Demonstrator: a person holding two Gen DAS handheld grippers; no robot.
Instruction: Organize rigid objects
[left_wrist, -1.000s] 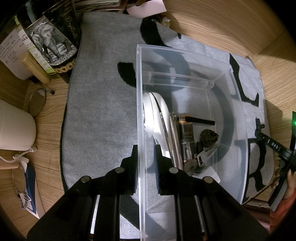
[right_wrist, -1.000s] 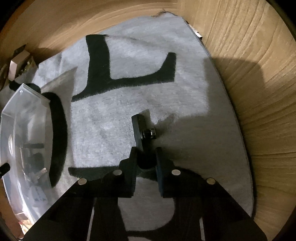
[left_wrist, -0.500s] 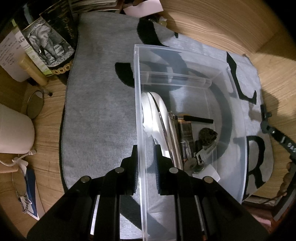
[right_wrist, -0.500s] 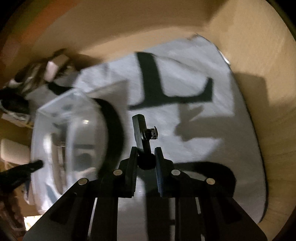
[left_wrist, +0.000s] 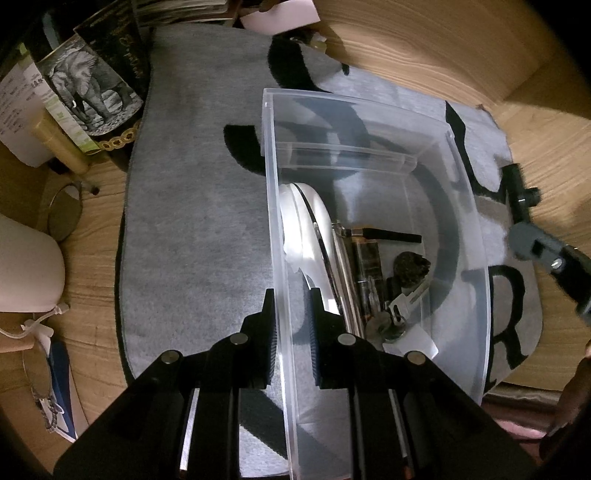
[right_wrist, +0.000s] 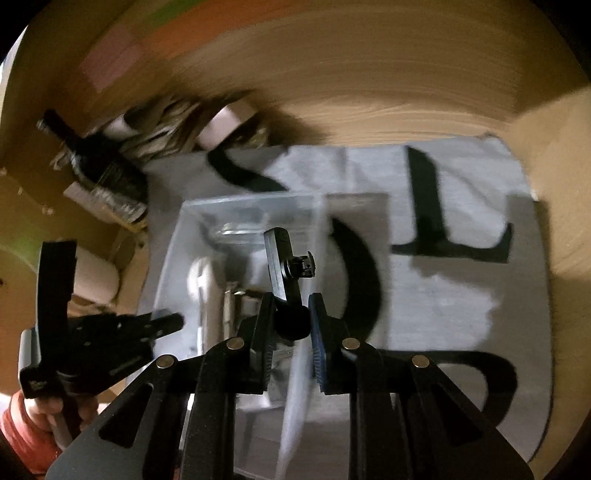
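A clear plastic bin (left_wrist: 469, 229) sits on a grey mat (left_wrist: 199, 221) with black letters. Inside lie a white curved object (left_wrist: 299, 225), a dark rock (left_wrist: 412, 266), metal tools and a black stick. My left gripper (left_wrist: 290, 295) is shut on the bin's left wall. My right gripper (right_wrist: 291, 306) is shut on a black bracket with a knob (right_wrist: 282, 262) and holds it above the bin (right_wrist: 173, 258). The bracket also shows in the left wrist view (left_wrist: 519, 192), at the bin's right side.
A bottle with an elephant label (left_wrist: 88, 88), a white cup (left_wrist: 26, 266), a round mirror (left_wrist: 64, 212) and papers crowd the left of the wooden table (left_wrist: 443, 48). Glasses (left_wrist: 40, 387) lie at the near left. Wooden walls close in right and behind.
My right gripper lifted the black bracket off the mat and carried it left, over the bin. The left gripper kept its hold on the bin wall.
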